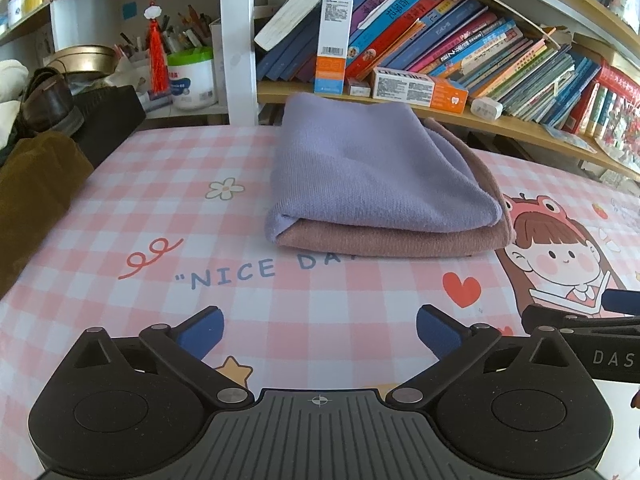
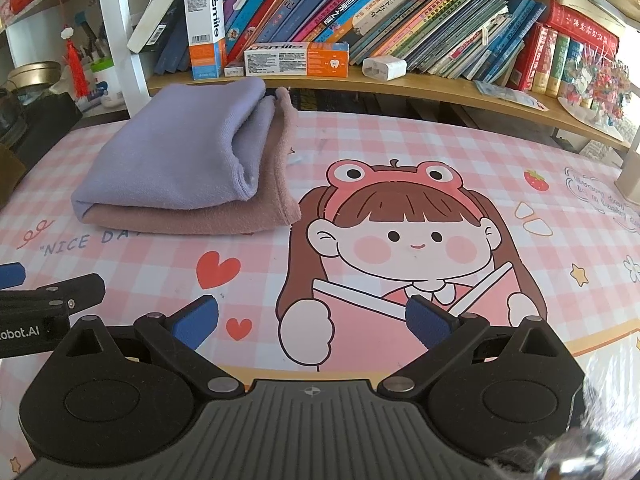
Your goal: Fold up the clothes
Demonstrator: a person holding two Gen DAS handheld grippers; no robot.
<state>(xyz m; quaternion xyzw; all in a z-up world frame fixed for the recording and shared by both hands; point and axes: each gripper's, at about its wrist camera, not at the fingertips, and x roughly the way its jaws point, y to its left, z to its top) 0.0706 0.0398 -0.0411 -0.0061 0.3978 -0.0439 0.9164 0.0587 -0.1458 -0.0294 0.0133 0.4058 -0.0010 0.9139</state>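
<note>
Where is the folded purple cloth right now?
The purple cloth lies folded on top of the pink cloth, on the far part of the checked table mat, just in front of the bookshelf; the right wrist view shows it upper left.

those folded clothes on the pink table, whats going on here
A person holds a two-finger gripper in each hand, and neither is touching anything. The left gripper and right gripper both hang open over the pink checked tablecloth, short of the clothes. A purple garment lies folded on top of a folded pink-brown garment, stacked near the bookshelf. Judging by the neat stack, the folding looks done or nearly so.
</note>
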